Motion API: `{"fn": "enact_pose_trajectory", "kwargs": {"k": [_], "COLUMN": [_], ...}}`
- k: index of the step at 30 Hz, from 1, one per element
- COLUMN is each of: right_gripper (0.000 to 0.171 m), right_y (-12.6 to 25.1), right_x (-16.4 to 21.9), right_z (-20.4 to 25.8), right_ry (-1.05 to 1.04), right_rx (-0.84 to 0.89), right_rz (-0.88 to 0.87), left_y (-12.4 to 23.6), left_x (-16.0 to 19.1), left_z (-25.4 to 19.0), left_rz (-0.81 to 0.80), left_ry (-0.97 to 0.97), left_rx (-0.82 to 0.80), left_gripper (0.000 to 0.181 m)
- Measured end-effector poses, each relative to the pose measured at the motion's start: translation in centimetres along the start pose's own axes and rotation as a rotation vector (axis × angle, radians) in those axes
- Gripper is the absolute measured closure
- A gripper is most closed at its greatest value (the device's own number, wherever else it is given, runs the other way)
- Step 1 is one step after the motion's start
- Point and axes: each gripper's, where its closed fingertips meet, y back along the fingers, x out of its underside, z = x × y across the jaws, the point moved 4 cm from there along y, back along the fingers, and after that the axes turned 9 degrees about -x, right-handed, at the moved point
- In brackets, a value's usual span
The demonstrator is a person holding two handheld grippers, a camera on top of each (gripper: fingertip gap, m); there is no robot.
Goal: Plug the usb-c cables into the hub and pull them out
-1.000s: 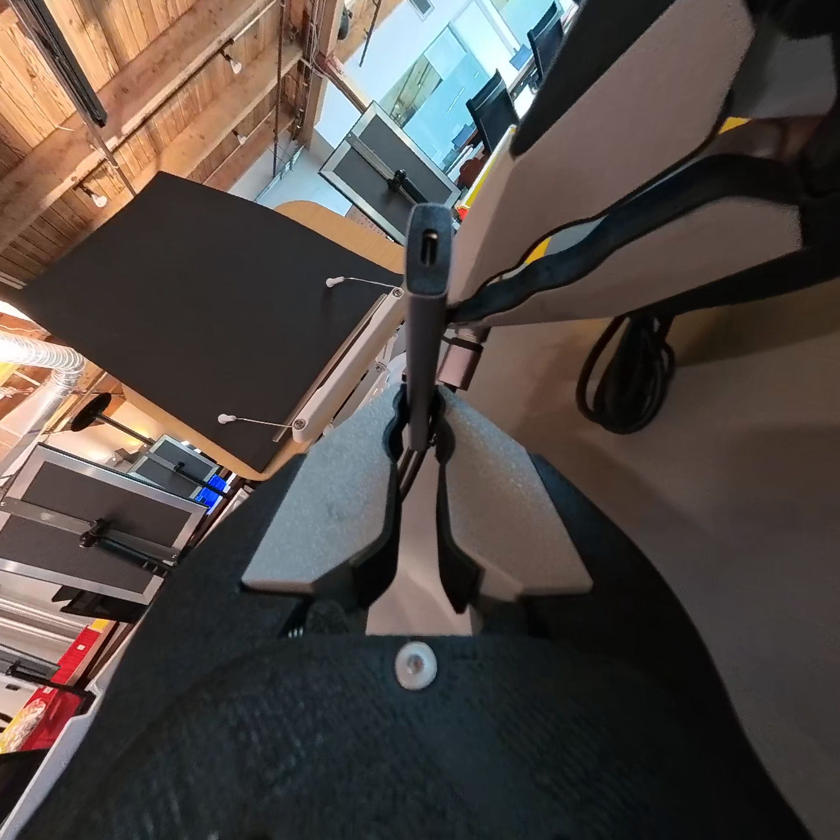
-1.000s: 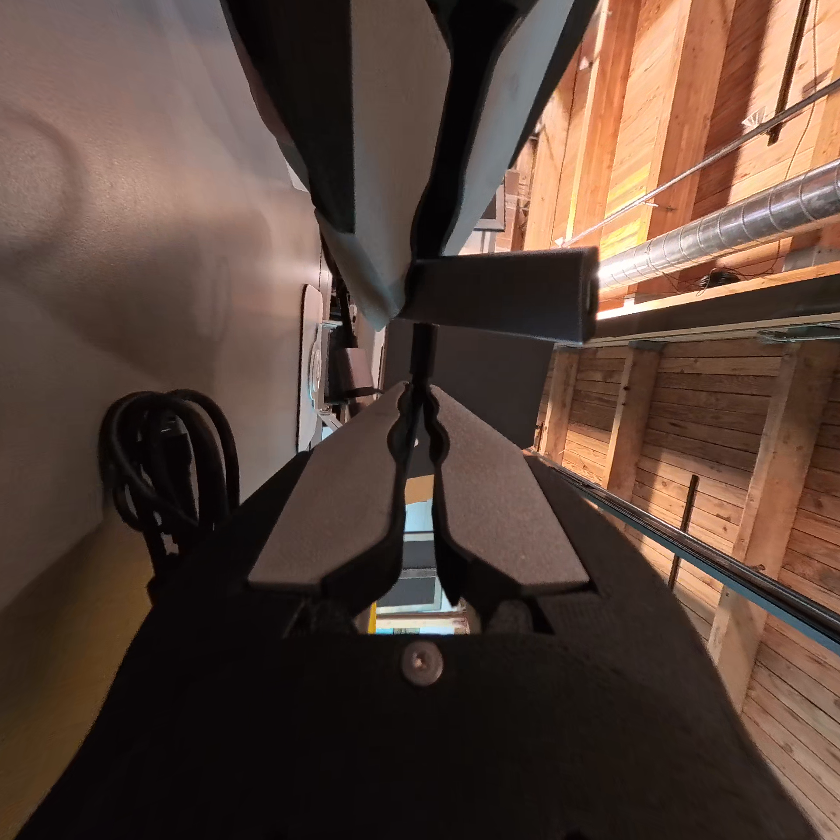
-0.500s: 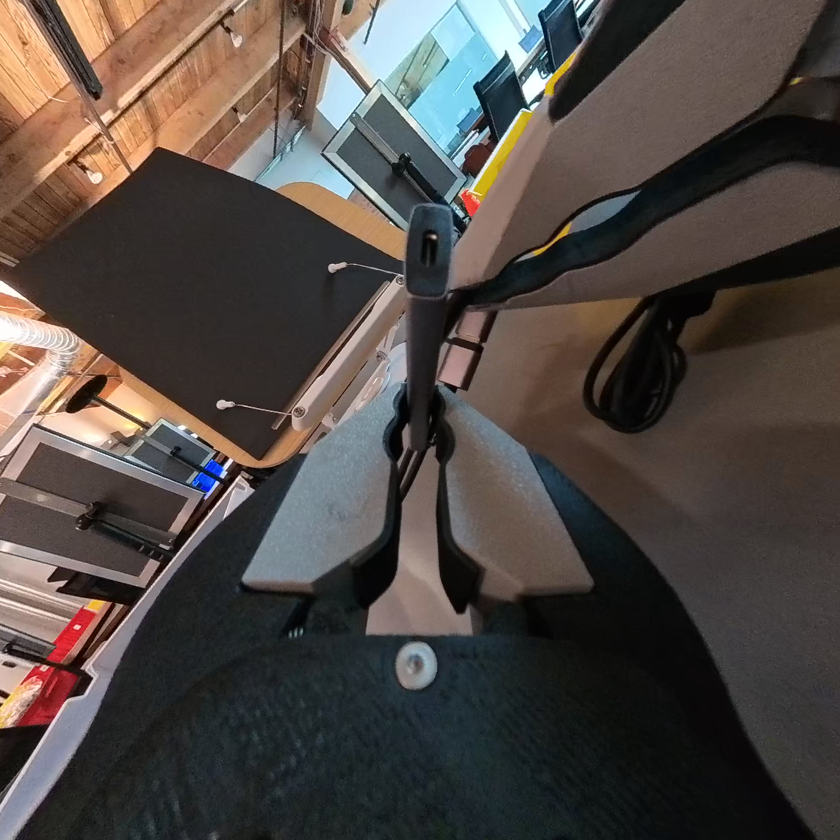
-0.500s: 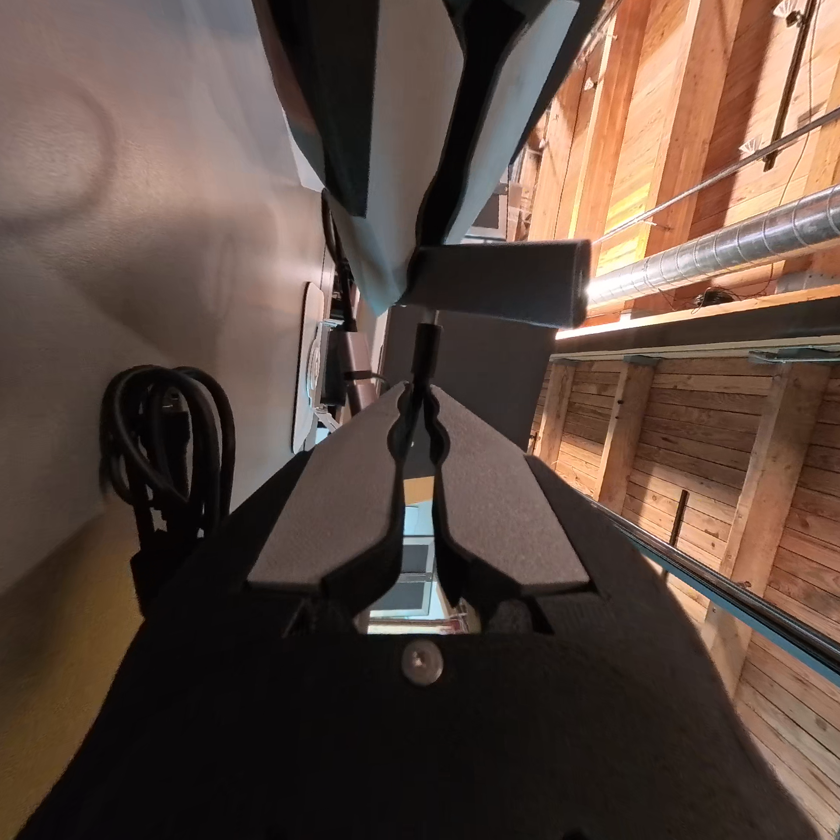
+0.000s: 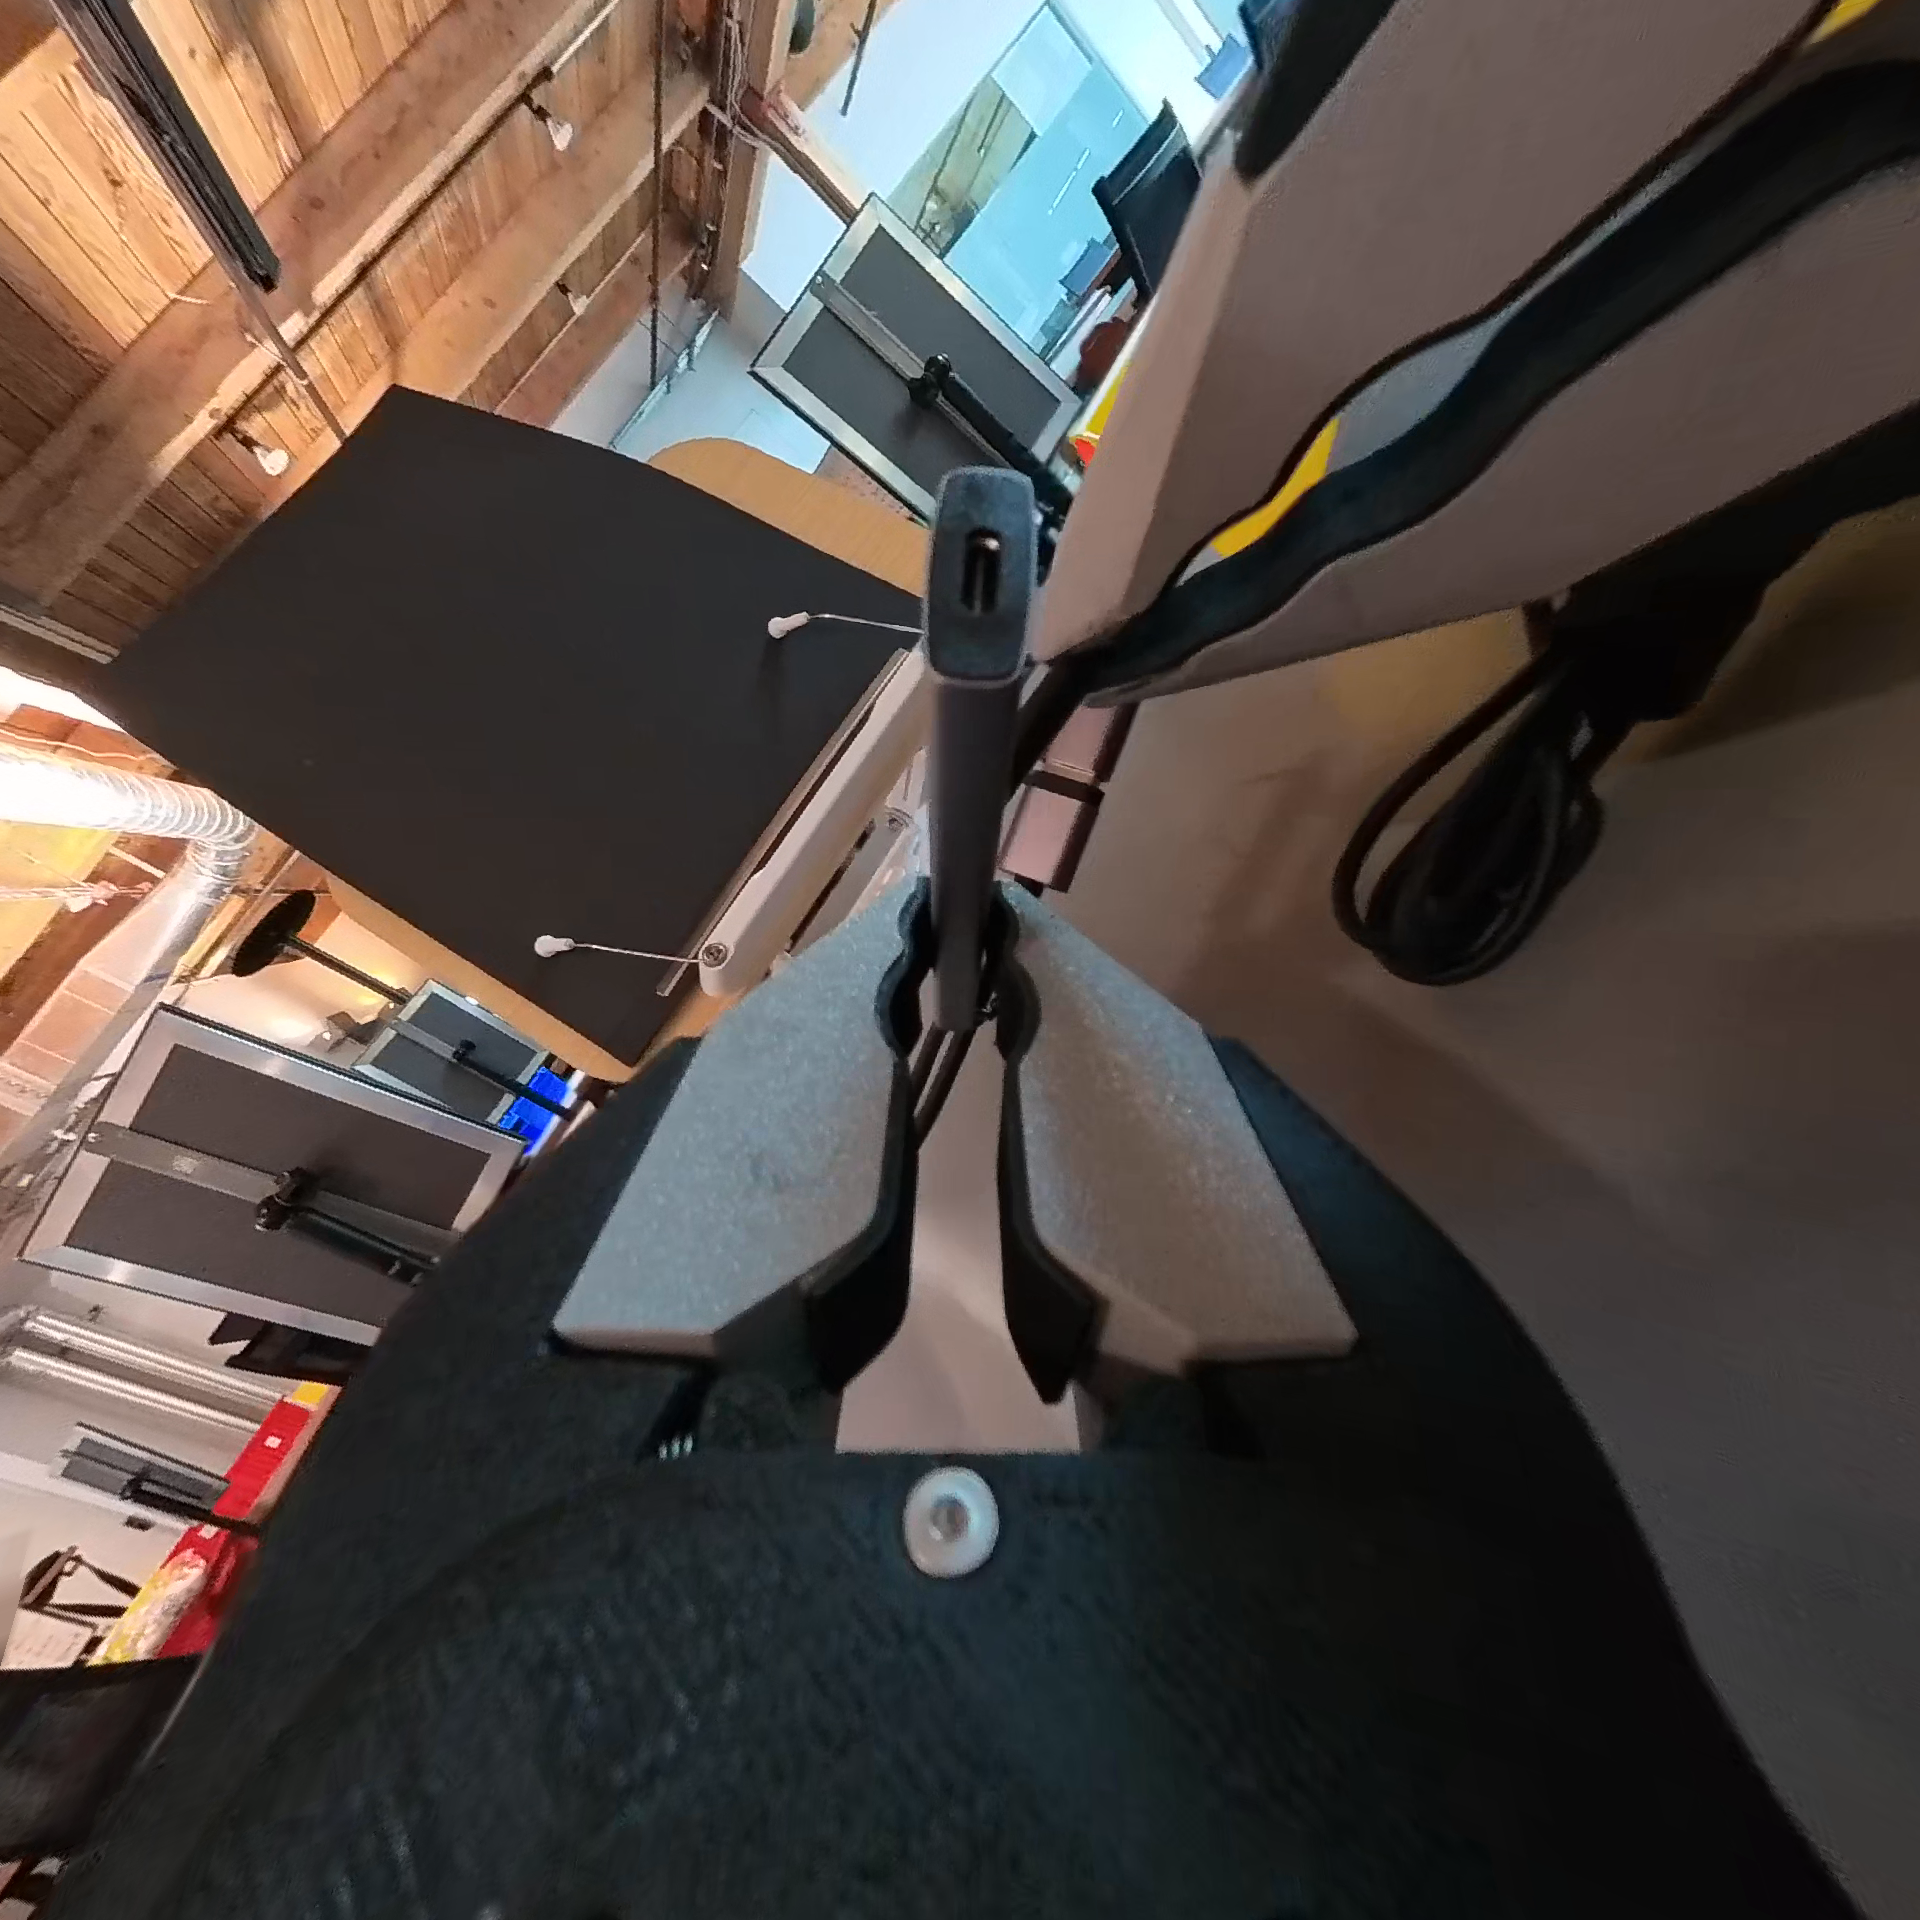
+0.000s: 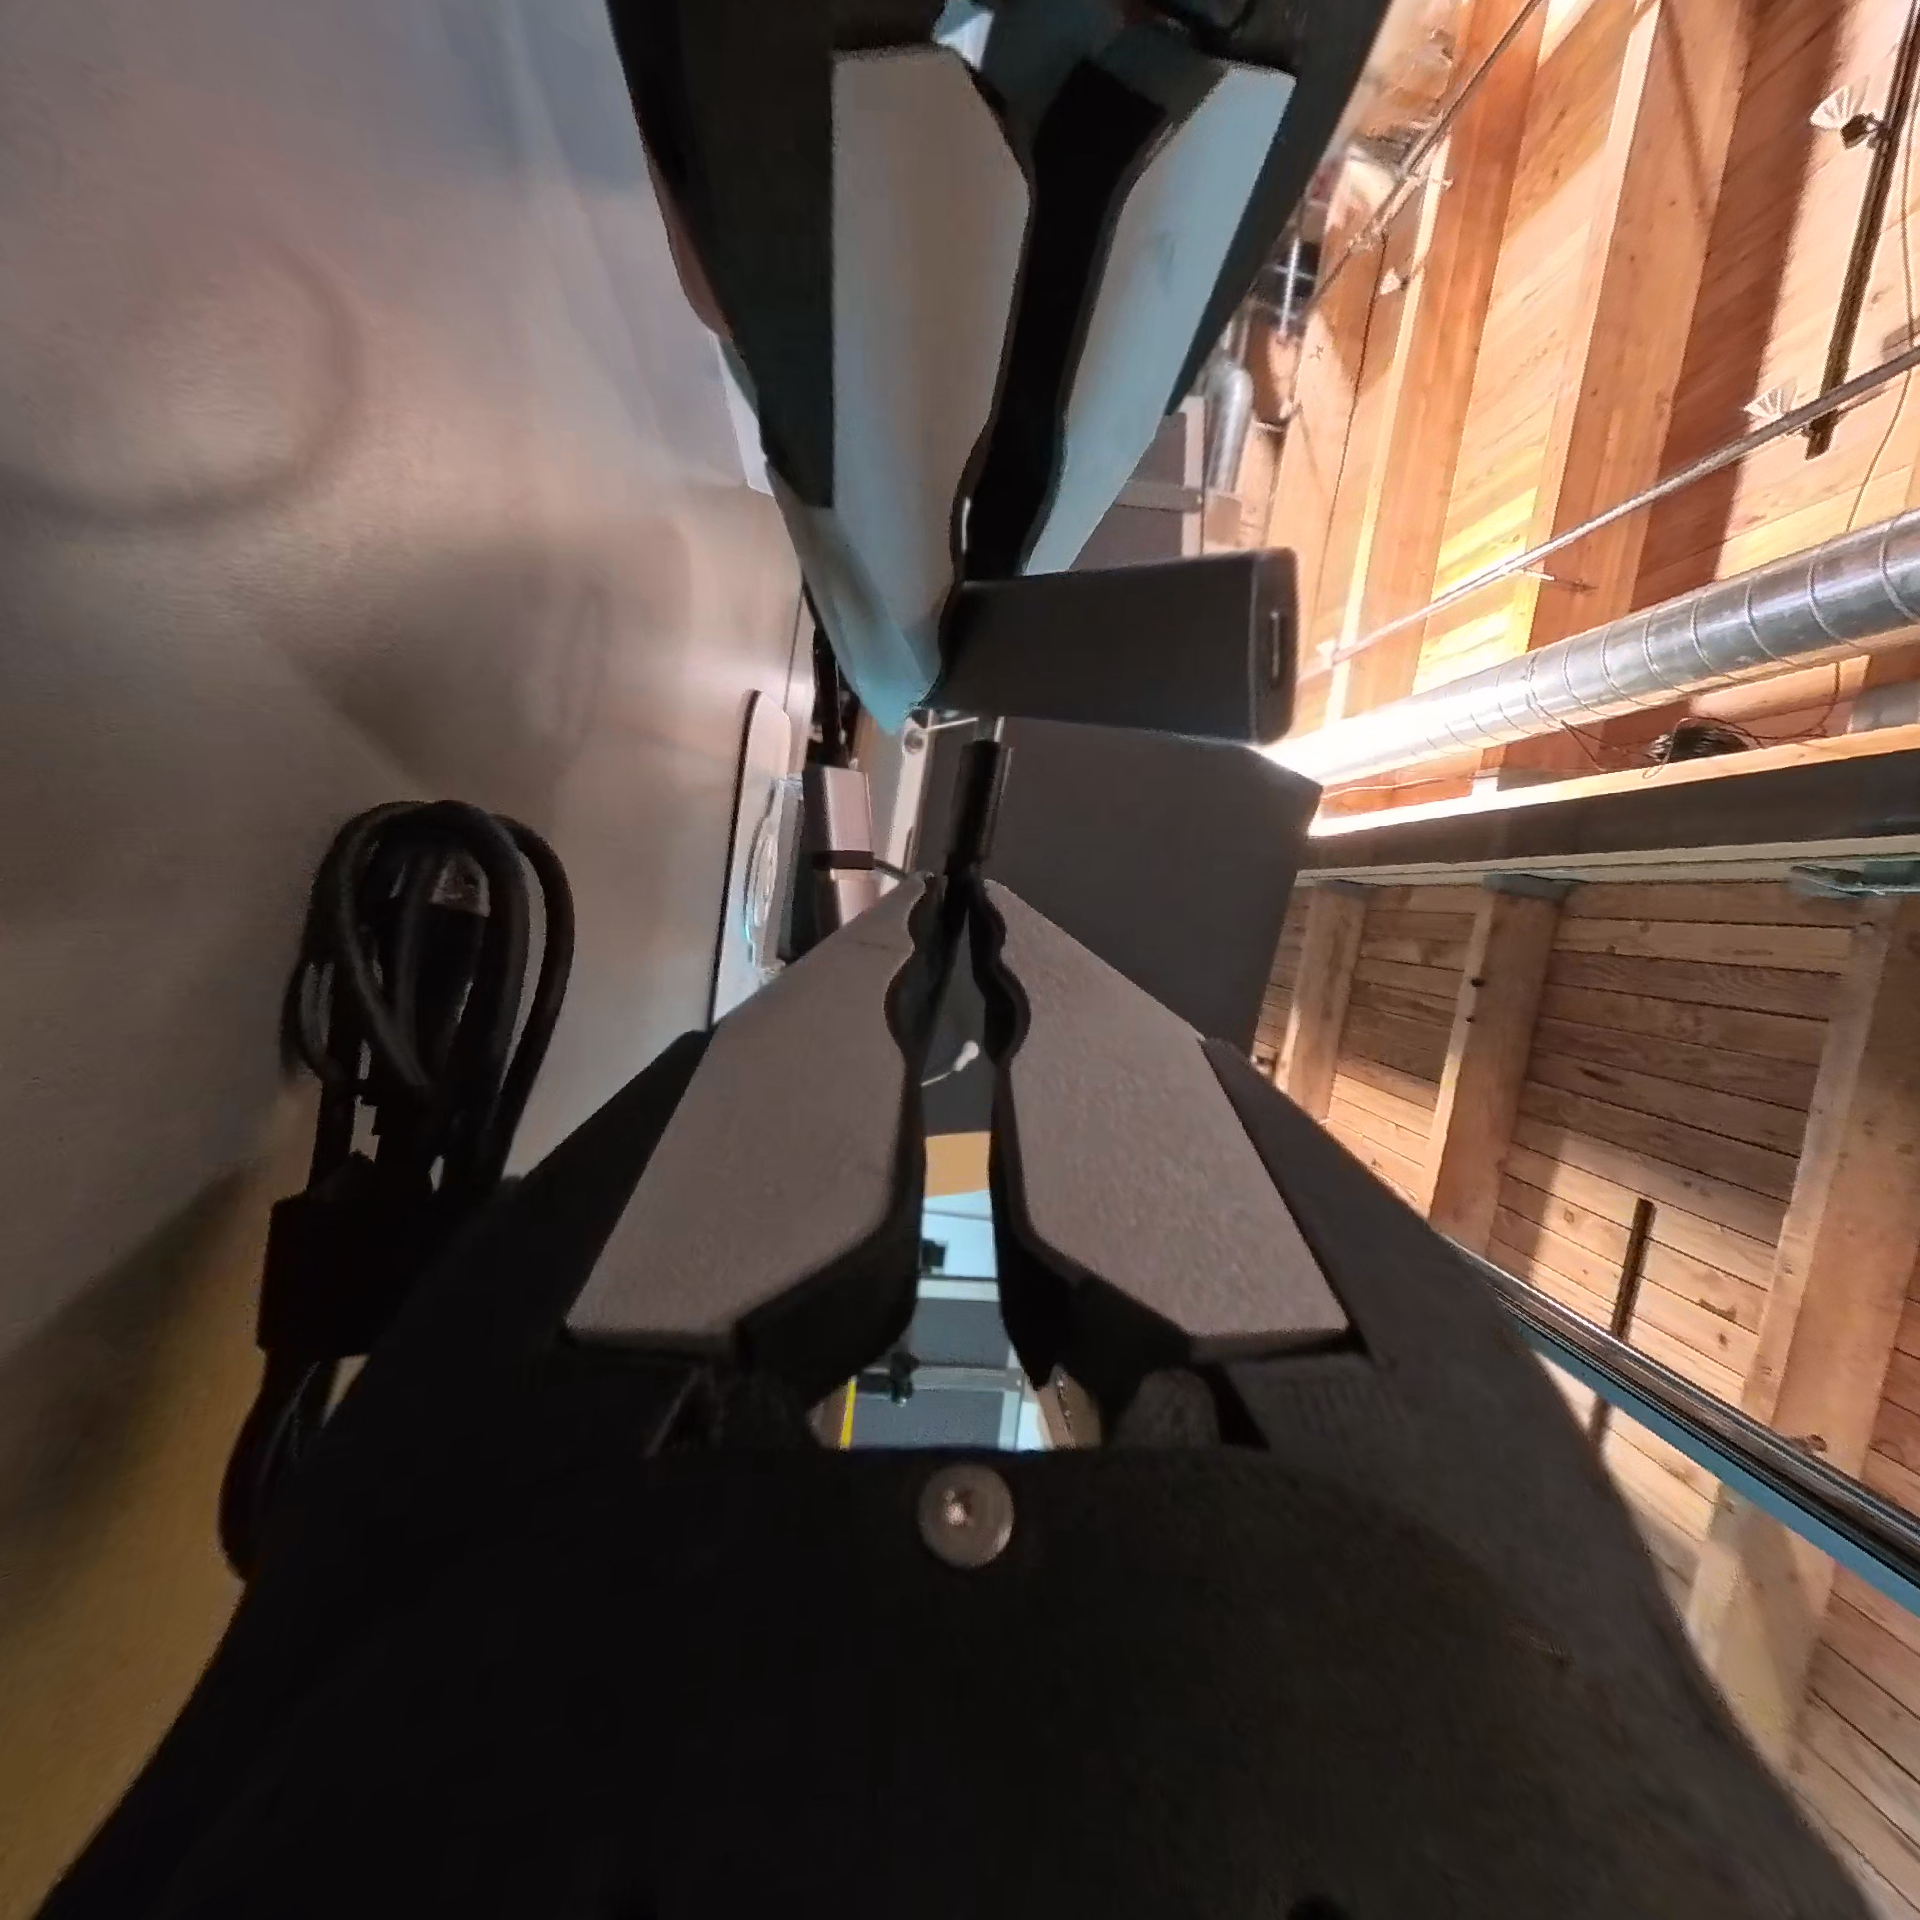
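Our left gripper [image 5: 958, 971] is clamped on the dark grey hub [image 5: 971, 665], which stands edge-on between the foam pads with its free end pointing away from the camera; that end shows a single open USB-C port. In the right wrist view the same hub [image 6: 1127, 649] juts out sideways from the left gripper [image 6: 951, 665], high in the picture. Our right gripper [image 6: 956, 935] is pinched narrow on the black usb-c cable [image 6: 977, 800] just behind its plug, and the plug now sits just below the hub's long side with a small gap between them. Half a second ago the plug tip stood nearer the hub; a second ago it met the hub's side, so we have drawn the cable back out. In the left wrist view the right gripper [image 5: 1455, 343] has also slid away toward the upper right since then, though that view does not show the cable's plug.

Further out, a coiled bundle of black cable [image 5: 1475, 873] lies on the pale table [image 5: 1558, 1195], well apart from the hub; the right wrist view shows the same bundle [image 6: 416, 966] at its left. A small pinkish-metal adapter [image 5: 1055, 821] sits behind the hub. Beyond that stand a black board [image 5: 447, 707], wooden beams and a silver duct [image 6: 1621, 665].
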Motion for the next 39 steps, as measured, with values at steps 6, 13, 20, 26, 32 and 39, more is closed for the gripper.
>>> {"fn": "enact_pose_trajectory", "kwargs": {"k": [6, 13, 20, 26, 32, 39], "right_gripper": [0.17, 0.169, 0.169, 0.169, 0.169, 0.169], "right_y": [0.1, 0.5, 0.4, 0.6, 0.6, 0.7], "right_x": [0.4, -0.2, 1.1, 0.7, 0.6, 0.6], "right_z": [0.0, -0.2, 0.3, 0.5, 0.5, 0.6], "right_ry": [-0.027, -0.027, 0.003, 0.036, 0.044, 0.052], "right_rx": [-0.014, -0.033, -0.072, -0.084, -0.085, -0.09], "right_rz": [-0.021, -0.046, -0.017, -0.023, -0.018, -0.027], "left_y": [0.2, 0.1, 0.1, 0.1, 0.1, 0.1], "left_x": [-0.3, -0.5, -0.3, -0.2, -0.3, -0.3], "left_z": [-0.6, -1.9, -0.9, -0.7, -1.1, -1.1], "left_rz": [-0.03, -0.031, -0.014, -0.014, -0.022, -0.021], "left_ry": [-0.058, -0.172, -0.117, -0.103, -0.116, -0.117], "left_rx": [0.012, 0.029, 0.001, -0.005, 0.011, 0.014], "left_gripper": [0.175, 0.175, 0.174, 0.174, 0.175, 0.175]}}
